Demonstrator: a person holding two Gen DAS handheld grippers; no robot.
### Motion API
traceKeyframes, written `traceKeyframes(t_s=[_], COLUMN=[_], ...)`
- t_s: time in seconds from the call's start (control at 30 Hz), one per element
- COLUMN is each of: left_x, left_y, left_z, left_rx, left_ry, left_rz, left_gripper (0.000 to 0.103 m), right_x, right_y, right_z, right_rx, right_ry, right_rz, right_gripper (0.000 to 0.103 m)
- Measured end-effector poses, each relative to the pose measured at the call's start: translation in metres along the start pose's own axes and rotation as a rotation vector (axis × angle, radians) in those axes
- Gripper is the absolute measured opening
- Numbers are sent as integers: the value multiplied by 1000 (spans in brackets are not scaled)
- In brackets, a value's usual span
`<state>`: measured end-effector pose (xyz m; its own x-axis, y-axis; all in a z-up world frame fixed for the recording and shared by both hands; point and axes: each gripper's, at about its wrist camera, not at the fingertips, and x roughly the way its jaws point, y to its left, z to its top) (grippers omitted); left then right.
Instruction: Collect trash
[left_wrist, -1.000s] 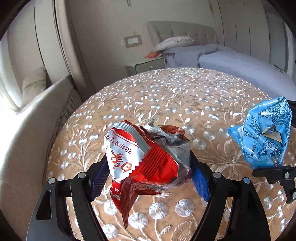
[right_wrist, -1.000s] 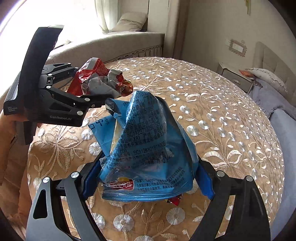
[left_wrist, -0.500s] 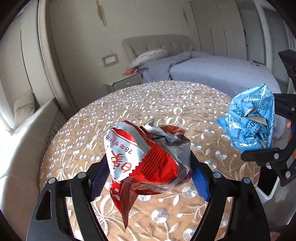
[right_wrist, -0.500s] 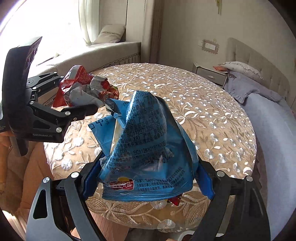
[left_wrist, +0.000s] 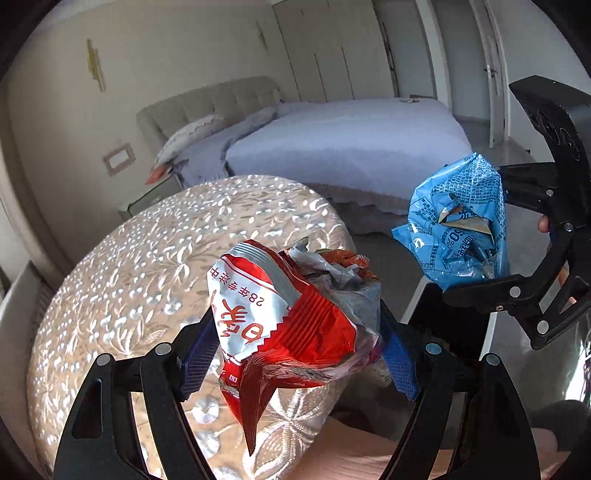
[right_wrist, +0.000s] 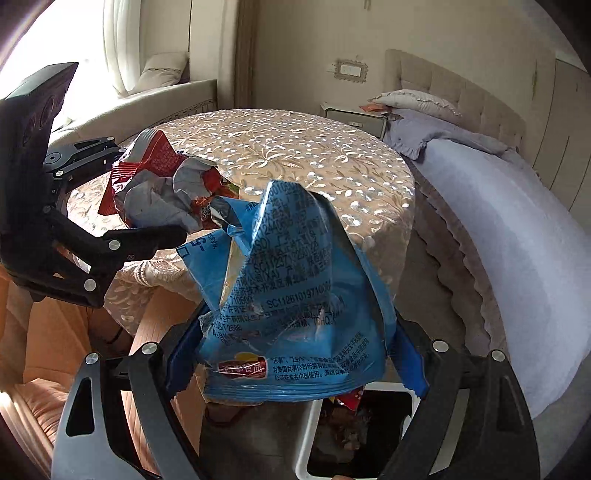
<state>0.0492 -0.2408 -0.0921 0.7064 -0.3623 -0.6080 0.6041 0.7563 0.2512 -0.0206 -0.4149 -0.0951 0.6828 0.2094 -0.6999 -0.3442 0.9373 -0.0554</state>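
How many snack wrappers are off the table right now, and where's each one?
2. The red wrapper is clamped in the left tool; the blue wrapper is clamped in the right tool, above the white bin. The bin already holds scraps, possibly more wrappers.

The left gripper (left_wrist: 295, 350) is held with its two fingers (left_wrist: 197, 354) drawn inward and clamped against the sides of a crumpled load, the blue pads being pressed into it. The right gripper (right_wrist: 295, 354) is posed likewise, its fingers (right_wrist: 408, 360) closed tight on what is carried. Both are raised side by side, near each other but apart, the right one (left_wrist: 524, 258) being seen to the right of the left, the left one (right_wrist: 85, 236) to the left of the right.
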Motion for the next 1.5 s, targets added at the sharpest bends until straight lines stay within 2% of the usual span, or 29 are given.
traceKeyframes(t_s=[0.37, 0.77, 0.8, 0.83, 0.87, 0.93, 1.03, 1.23, 1.37, 1.5], left_x=[59, 160, 167, 174, 181, 189, 189, 182, 165, 135], left_y=[-82, -148, -152, -154, -157, -167, -175, -175, -165, -150], left_z=[12, -5, -6, -7, -9, -15, -18, -15, -7, 5], left_rx=[178, 381, 389, 396, 405, 441, 460, 454, 416, 381], left_ry=[48, 165, 164, 165, 174, 184, 179, 169, 131, 62], left_rz=[-190, -415, -433, -448, -453, -455, -478, -489, -488, -458], left_gripper=[77, 77, 81, 95, 99, 98, 98, 98, 98, 98], right_x=[-5, 35, 38, 41, 44, 49, 51, 48, 40, 23], right_y=[-54, -102, -106, -110, -114, -122, -131, -133, -125, -110], right_z=[-74, -131, -135, -139, -143, -151, -160, -159, -145, -117], right_rx=[116, 155, 165, 173, 179, 197, 233, 232, 210, 164], right_ry=[107, 235, 242, 254, 269, 301, 328, 314, 281, 202], right_rz=[-87, -63, -67, -70, -62, -60, -48, -65, -77, -110], right_gripper=[86, 86, 87, 91, 99, 99, 99, 99, 99, 99])
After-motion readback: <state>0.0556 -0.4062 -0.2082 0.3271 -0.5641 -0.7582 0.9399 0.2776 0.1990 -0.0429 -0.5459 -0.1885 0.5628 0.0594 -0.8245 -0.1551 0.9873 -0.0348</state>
